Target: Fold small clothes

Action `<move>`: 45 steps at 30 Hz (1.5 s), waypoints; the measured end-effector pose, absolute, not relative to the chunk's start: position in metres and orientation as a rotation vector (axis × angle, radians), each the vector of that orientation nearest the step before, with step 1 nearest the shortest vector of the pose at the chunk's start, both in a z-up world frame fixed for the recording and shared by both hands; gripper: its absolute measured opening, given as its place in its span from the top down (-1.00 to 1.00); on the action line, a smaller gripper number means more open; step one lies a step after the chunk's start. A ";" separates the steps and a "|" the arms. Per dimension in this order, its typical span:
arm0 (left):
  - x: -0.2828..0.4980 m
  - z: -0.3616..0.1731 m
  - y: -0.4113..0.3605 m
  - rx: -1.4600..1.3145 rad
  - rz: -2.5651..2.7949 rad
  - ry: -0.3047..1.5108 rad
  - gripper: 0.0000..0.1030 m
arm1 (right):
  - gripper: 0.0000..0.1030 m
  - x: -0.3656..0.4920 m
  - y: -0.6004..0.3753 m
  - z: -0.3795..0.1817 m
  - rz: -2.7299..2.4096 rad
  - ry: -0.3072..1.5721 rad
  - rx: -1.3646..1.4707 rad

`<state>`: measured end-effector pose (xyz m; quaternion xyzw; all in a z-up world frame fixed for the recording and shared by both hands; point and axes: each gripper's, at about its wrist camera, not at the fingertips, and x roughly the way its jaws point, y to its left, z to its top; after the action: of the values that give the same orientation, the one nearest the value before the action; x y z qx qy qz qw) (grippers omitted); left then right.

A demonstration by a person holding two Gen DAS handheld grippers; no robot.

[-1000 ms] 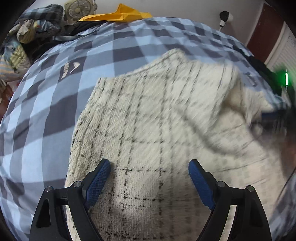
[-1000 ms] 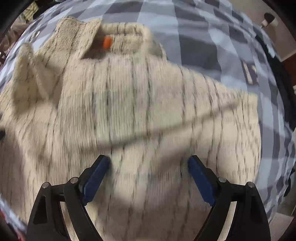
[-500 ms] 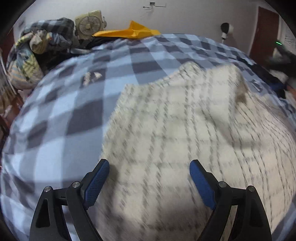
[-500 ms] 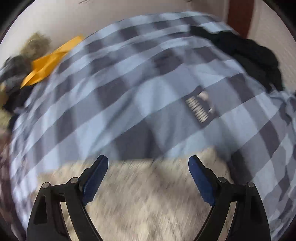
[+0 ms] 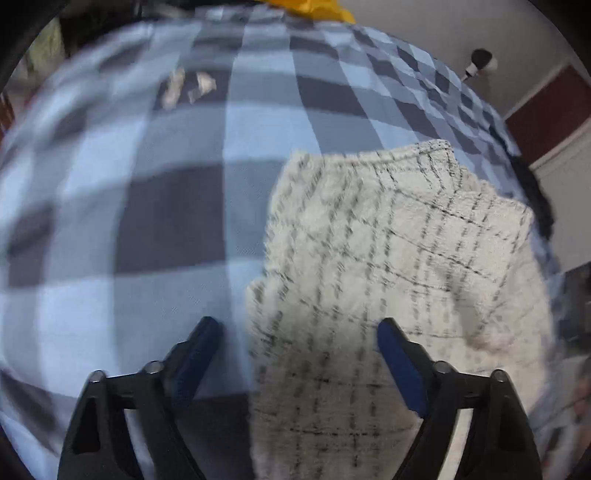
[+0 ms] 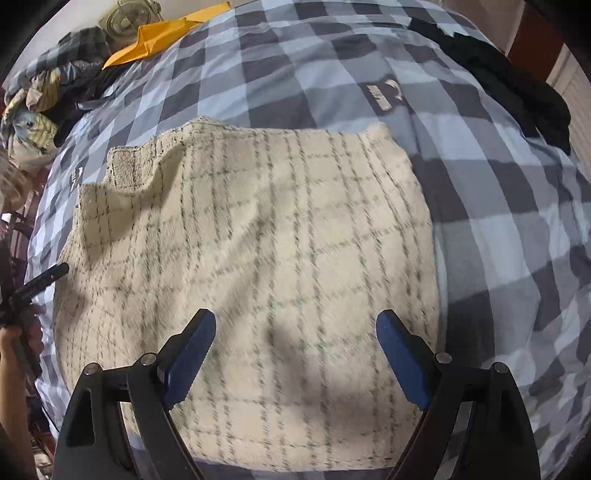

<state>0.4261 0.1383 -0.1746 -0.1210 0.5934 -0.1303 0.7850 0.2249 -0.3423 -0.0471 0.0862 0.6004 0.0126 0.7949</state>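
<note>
- Since a second ago my left gripper (image 5: 299, 360) slid to the garment's left edge, jaws just closing, still apart
- Right gripper (image 6: 295, 352) points down, jaws wide, empty
- One cream checked garment (image 6: 251, 266) lies mid-bed on the plaid cover (image 6: 498, 221)

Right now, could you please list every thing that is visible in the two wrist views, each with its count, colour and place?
cream fleece garment with thin dark grid lines: one, cream, lying partly folded in the middle of the cover
blue and grey checked bed cover: one, under the garment, printed with small pale logos
black clothing: one heap, far right edge of the cover
yellow folded sheet: one, far left edge
pile of mixed clothes: one, far left
beige fan: one, behind the yellow sheet
small white camera on a stand: one, by the wall
left gripper: black with blue pads, jaws apart and just closing, over the garment's left edge
right gripper: black with blue pads, open above the garment
</note>
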 end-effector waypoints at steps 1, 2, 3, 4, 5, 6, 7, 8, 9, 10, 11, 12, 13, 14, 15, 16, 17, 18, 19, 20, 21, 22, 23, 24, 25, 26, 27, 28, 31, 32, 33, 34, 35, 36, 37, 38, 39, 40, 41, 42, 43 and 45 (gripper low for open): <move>0.428 -0.180 0.137 -0.278 -0.301 1.310 0.32 | -0.68 0.226 -0.341 -0.052 0.022 1.293 0.170; 0.429 -0.182 0.135 -0.252 -0.287 1.317 0.51 | -0.68 0.227 -0.342 -0.056 0.013 1.299 0.155; 0.428 -0.182 0.131 -0.228 -0.280 1.311 0.67 | -0.68 0.230 -0.343 -0.060 0.005 1.302 0.151; 0.428 -0.181 0.128 -0.216 -0.275 1.303 0.71 | -0.68 0.230 -0.343 -0.061 -0.002 1.299 0.154; 0.427 -0.178 0.127 -0.210 -0.261 1.295 0.78 | -0.68 0.231 -0.344 -0.063 -0.011 1.290 0.161; 0.425 -0.173 0.128 -0.227 -0.248 1.280 0.80 | -0.68 0.232 -0.344 -0.064 -0.012 1.284 0.166; 0.423 -0.169 0.130 -0.256 -0.240 1.259 0.81 | -0.68 0.233 -0.343 -0.065 -0.008 1.277 0.171; 0.419 -0.164 0.135 -0.301 -0.234 1.235 0.81 | -0.68 0.233 -0.342 -0.064 0.000 1.268 0.175; 0.414 -0.160 0.141 -0.354 -0.233 1.211 0.81 | -0.68 0.232 -0.340 -0.063 0.004 1.258 0.173; 0.407 -0.157 0.148 -0.407 -0.230 1.182 0.81 | -0.68 0.231 -0.339 -0.063 0.005 1.248 0.172; 0.402 -0.157 0.155 -0.450 -0.225 1.161 0.82 | -0.68 0.229 -0.337 -0.063 0.008 1.246 0.173; 0.395 -0.157 0.163 -0.504 -0.223 1.134 0.82 | -0.68 0.228 -0.334 -0.065 0.016 1.257 0.166; 0.388 -0.157 0.173 -0.563 -0.229 1.101 0.82 | -0.68 0.227 -0.333 -0.068 0.018 1.266 0.155; 0.382 -0.157 0.180 -0.605 -0.226 1.072 0.82 | -0.68 0.228 -0.331 -0.071 0.010 1.273 0.131; 0.379 -0.160 0.185 -0.637 -0.222 1.057 0.82 | -0.68 0.229 -0.330 -0.076 -0.001 1.282 0.108; 0.377 -0.166 0.188 -0.659 -0.208 1.063 0.82 | -0.68 0.231 -0.329 -0.081 -0.018 1.297 0.083; 0.378 -0.171 0.189 -0.660 -0.187 1.078 0.82 | -0.68 0.233 -0.330 -0.087 -0.031 1.311 0.068; 0.375 -0.177 0.192 -0.649 -0.153 1.096 0.82 | -0.68 0.235 -0.332 -0.093 -0.031 1.323 0.060; 0.375 -0.181 0.195 -0.635 -0.127 1.105 0.82 | -0.69 0.236 -0.334 -0.097 -0.034 1.324 0.041; 0.373 -0.184 0.199 -0.633 -0.111 1.106 0.82 | -0.68 0.238 -0.338 -0.100 -0.053 1.312 0.013; 0.373 -0.187 0.204 -0.644 -0.114 1.106 0.82 | -0.68 0.240 -0.344 -0.101 -0.077 1.301 0.006; 0.372 -0.188 0.206 -0.633 -0.108 1.111 0.82 | -0.69 0.243 -0.353 -0.103 -0.100 1.291 0.017; 0.370 -0.188 0.204 -0.597 -0.101 1.119 0.82 | -0.70 0.246 -0.367 -0.106 -0.110 1.296 0.067; 0.370 -0.186 0.201 -0.550 -0.095 1.127 0.82 | -0.71 0.248 -0.383 -0.113 -0.112 1.320 0.158; 0.369 -0.181 0.199 -0.512 -0.090 1.120 0.81 | -0.72 0.249 -0.394 -0.117 -0.107 1.339 0.231; 0.368 -0.176 0.200 -0.484 -0.076 1.112 0.81 | -0.72 0.249 -0.406 -0.121 -0.105 1.360 0.328; 0.367 -0.168 0.200 -0.425 -0.010 1.108 0.81 | -0.72 0.248 -0.413 -0.120 -0.126 1.360 0.371; 0.365 -0.157 0.202 -0.360 0.083 1.093 0.81 | -0.71 0.245 -0.416 -0.113 -0.155 1.345 0.380; 0.358 -0.129 0.205 -0.270 0.181 1.026 0.81 | -0.71 0.238 -0.407 -0.075 -0.240 1.287 0.290; 0.358 -0.121 0.199 -0.254 0.155 1.003 0.81 | -0.74 0.234 -0.397 -0.056 -0.235 1.226 0.257; 0.361 -0.116 0.189 -0.235 0.119 0.988 0.81 | -0.75 0.233 -0.384 -0.043 -0.206 1.177 0.235; 0.364 -0.112 0.173 -0.217 0.070 0.980 0.81 | -0.75 0.233 -0.367 -0.032 -0.162 1.140 0.208; 0.367 -0.111 0.159 -0.207 0.023 0.983 0.80 | -0.75 0.237 -0.342 -0.025 -0.096 1.124 0.170; 0.372 -0.114 0.144 -0.200 -0.033 0.995 0.80 | -0.75 0.242 -0.319 -0.022 -0.034 1.129 0.144; 0.378 -0.118 0.124 -0.196 -0.099 1.011 0.80 | -0.75 0.249 -0.294 -0.021 0.040 1.144 0.129; 0.382 -0.124 0.107 -0.191 -0.157 1.021 0.80 | -0.75 0.258 -0.265 -0.024 0.125 1.170 0.134; 0.386 -0.129 0.093 -0.185 -0.209 1.028 0.80 | -0.75 0.264 -0.243 -0.028 0.191 1.190 0.151; 0.388 -0.135 0.083 -0.178 -0.237 1.034 0.80 | -0.75 0.271 -0.221 -0.033 0.258 1.205 0.172; 0.391 -0.145 0.072 -0.166 -0.255 1.054 0.80 | -0.75 0.279 -0.196 -0.041 0.322 1.224 0.179; 0.393 -0.151 0.066 -0.149 -0.250 1.076 0.80 | -0.75 0.287 -0.170 -0.053 0.357 1.259 0.148; 0.396 -0.162 0.062 -0.119 -0.218 1.106 0.80 | -0.74 0.294 -0.154 -0.064 0.361 1.284 0.114; 0.397 -0.175 0.069 -0.101 -0.193 1.105 0.80 | -0.74 0.312 -0.123 -0.091 0.311 1.339 -0.009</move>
<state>0.3971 0.0686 -0.1750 -0.0477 0.5238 -0.0916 0.8455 0.3120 -0.1228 -0.0909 -0.0039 0.6182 0.1437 0.7728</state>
